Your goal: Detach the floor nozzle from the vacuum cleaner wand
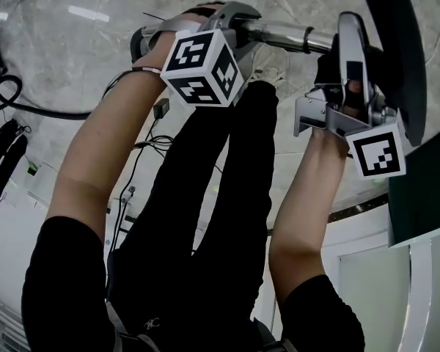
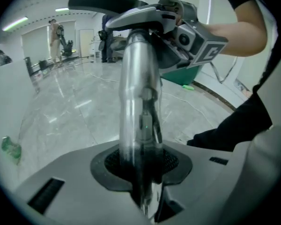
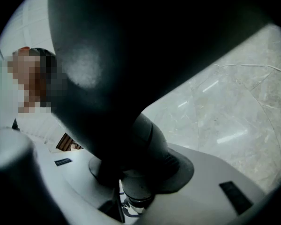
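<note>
Silver wand [image 2: 136,102] juts above glossy grey marble floor [image 2: 70,102].

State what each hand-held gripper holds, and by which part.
The left hand-held gripper clamps the silver wand around its tube; the right hand-held gripper grips the floor nozzle by its dark neck.
</note>
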A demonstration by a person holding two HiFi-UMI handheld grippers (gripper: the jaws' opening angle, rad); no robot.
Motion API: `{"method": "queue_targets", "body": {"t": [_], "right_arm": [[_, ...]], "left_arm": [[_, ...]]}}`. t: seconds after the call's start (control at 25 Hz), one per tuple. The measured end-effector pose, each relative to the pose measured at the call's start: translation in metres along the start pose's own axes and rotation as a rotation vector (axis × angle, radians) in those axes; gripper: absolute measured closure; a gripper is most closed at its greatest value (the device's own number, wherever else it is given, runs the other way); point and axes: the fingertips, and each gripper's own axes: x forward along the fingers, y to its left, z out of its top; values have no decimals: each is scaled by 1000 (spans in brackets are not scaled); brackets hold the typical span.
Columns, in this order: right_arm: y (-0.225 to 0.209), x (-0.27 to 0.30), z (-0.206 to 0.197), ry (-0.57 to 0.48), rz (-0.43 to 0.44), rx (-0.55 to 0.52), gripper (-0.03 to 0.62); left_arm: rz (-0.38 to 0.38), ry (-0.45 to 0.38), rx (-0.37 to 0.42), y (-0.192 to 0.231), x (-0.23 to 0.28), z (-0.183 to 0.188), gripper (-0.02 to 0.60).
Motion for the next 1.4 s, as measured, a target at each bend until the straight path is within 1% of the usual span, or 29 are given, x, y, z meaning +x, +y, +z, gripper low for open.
{"method": "queue_targets", "body": {"t": [0.04,0.08,0.12,0.16,0.24,0.32,0.44,0.52,0.56,0.6,0.64,0.68,0.76,0.84,0.88,0.92,0.96,1.0,1.04,1.08,1.12,1.2,1.24,1.28,1.32,1.36,1.4], "right_arm": [[1,-1,0,-2,4,-9,436],[3,-3,0,-8,9,-18,436],[4,-3,2,-16,17,-25,436],[6,-4,3,-26,30,-30,436],[9,-3,7,-44,79,-25,440],[15,0,12,-65,154,3,451],[30,5,16,-68,301,62,474],[43,6,13,-32,409,86,488],[48,6,10,-2,447,86,493],[50,7,6,33,462,80,497],[48,9,2,66,447,74,499],[43,13,-1,90,404,72,502],[27,27,1,104,274,82,507],[9,41,7,98,99,87,508],[-1,44,9,96,4,89,510],[-9,42,8,96,-74,94,510],[-13,39,5,100,-116,101,511],[-11,36,2,108,-114,105,511],[-5,34,0,116,-71,105,511],[5,34,-1,120,8,105,511],[18,34,0,118,121,107,511],[47,29,1,105,408,118,511],[59,25,0,105,530,123,511],[64,22,-1,110,601,129,511],[63,24,-2,117,608,134,511],[55,29,-3,128,549,140,511],[40,37,-4,141,434,148,511]], "left_arm": [[-64,-11,10,-8,0,1,465],[-139,-26,6,-16,0,2,468],[-216,-43,-11,-24,-1,4,471],[-290,-60,-40,-32,-4,7,474],[-444,-95,-127,-50,-15,15,477],[-621,-122,-234,-70,-28,25,479],[-873,-177,-386,-97,-50,42,479],[-991,-231,-461,-110,-63,50,479],[-1022,-255,-488,-114,-66,52,480],[-1026,-271,-507,-116,-67,52,482],[-1001,-274,-517,-116,-64,51,483],[-950,-264,-518,-114,-58,48,483],[-810,-220,-497,-99,-44,42,483],[-657,-156,-447,-81,-29,37,491],[-600,-128,-425,-77,-23,34,495],[-574,-111,-413,-77,-19,31,497],[-582,-108,-416,-82,-19,30,499],[-623,-121,-431,-89,-23,30,499],[-687,-145,-455,-96,-30,32,500],[-756,-174,-480,-102,-39,34,500],[-823,-202,-503,-106,-47,37,500],[-949,-261,-541,-112,-65,42,502],[-996,-284,-557,-116,-72,44,503],[-1014,-295,-571,-119,-75,44,503],[-997,-291,-579,-118,-73,43,503],[-949,-274,-583,-113,-66,40,503],[-880,-246,-582,-107,-57,36,503]]}}
